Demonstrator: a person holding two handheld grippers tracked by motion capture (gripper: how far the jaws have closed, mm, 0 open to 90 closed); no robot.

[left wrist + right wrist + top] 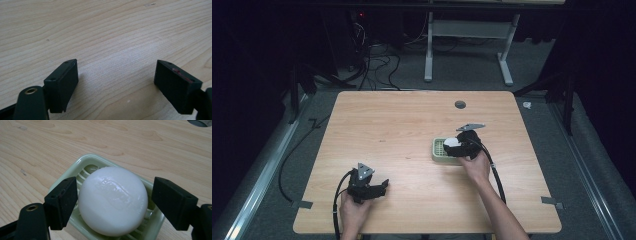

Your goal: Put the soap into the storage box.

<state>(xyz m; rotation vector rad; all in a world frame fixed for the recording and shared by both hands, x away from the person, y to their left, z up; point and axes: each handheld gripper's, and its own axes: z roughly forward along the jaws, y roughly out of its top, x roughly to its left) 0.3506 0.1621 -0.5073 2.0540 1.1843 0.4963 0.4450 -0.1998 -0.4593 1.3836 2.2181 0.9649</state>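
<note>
While the right hand-held gripper (113, 202) hangs released over the pale green slotted tray (90, 161), jaws spread to either side of the white egg (112, 200) without touching it, the egg sits in the tray right of the surface (387, 125) centre. Left hand-held gripper (115, 82) also released, near the front edge, bare wood all around it.
</note>
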